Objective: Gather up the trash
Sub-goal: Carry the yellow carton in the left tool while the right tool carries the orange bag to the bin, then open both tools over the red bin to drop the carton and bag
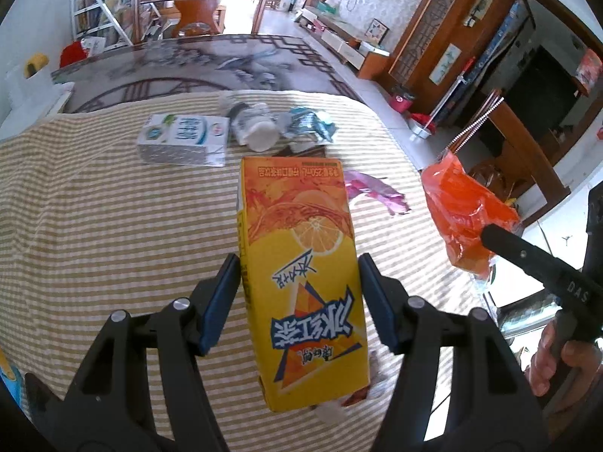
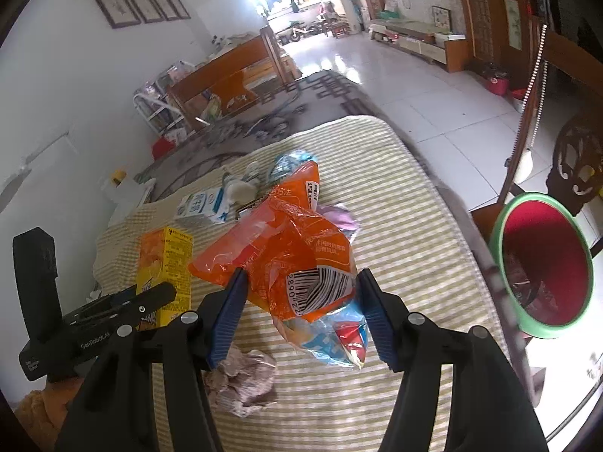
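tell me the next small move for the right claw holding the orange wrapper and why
Probably swing the right claw to its right, toward the red bin with the green rim, before letting go. The orange wrapper sits between the pads and hangs above the striped cloth, while the bin's open mouth stands just past the table edge on that side. The left claw has the yellow tea carton.
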